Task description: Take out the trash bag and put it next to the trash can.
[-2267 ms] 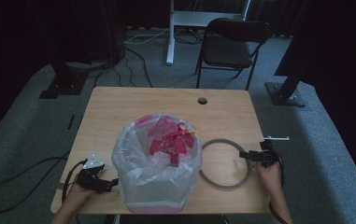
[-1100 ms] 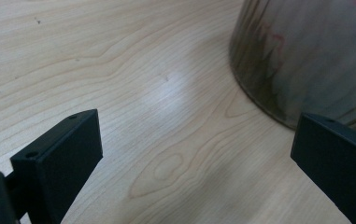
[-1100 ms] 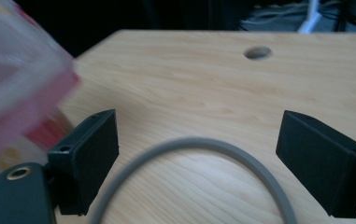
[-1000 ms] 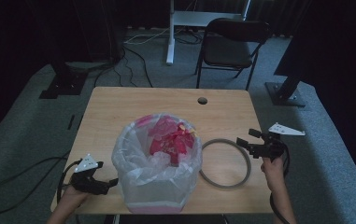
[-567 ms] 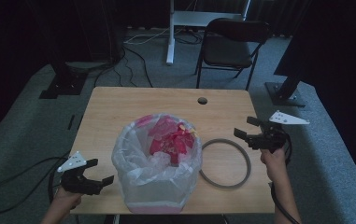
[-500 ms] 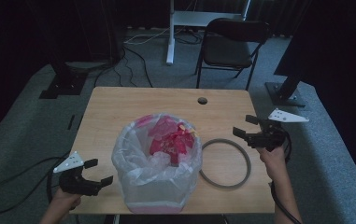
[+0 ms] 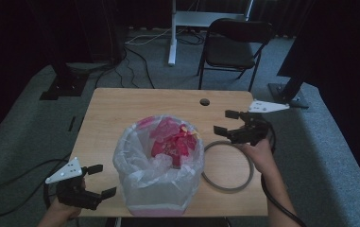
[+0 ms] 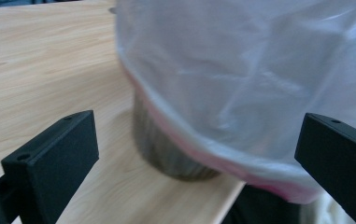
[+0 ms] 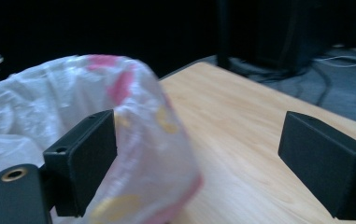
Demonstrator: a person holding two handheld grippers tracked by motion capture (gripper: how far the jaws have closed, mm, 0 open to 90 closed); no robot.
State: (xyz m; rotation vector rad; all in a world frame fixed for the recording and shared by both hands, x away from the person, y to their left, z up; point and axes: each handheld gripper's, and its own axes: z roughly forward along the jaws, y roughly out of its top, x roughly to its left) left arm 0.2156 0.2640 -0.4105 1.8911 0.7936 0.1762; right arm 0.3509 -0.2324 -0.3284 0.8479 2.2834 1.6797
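The left gripper [image 7: 100,180] is held wide open at the near left corner of the table [image 7: 121,113], with nothing between its jaws. Its grey three-cornered plate is seen on top, and its cable trails off to the floor on its outer side. Just ahead of its jaws, apart from them, stands the bin [image 7: 158,165], a small round container lined with a clear plastic bag [image 8: 241,70] whose rim is folded down over the outside. In the left gripper view the bag's hanging edge is seen between the two jaws, farther off, with the bin's dark lower wall below it standing at the table's near edge.

The right gripper [image 7: 226,121] is held wide open as well, empty, above the table on the far side of the bin from the left gripper. Its jaws are pointed toward the bin's upper rim and are kept apart from it. In the right gripper view the bag is seen just beyond its left jaw. Pink and red scraps [image 7: 173,140] are seen inside the bag. A grey ring [image 7: 245,179] lies flat on the table below the right gripper, just beside the bin.
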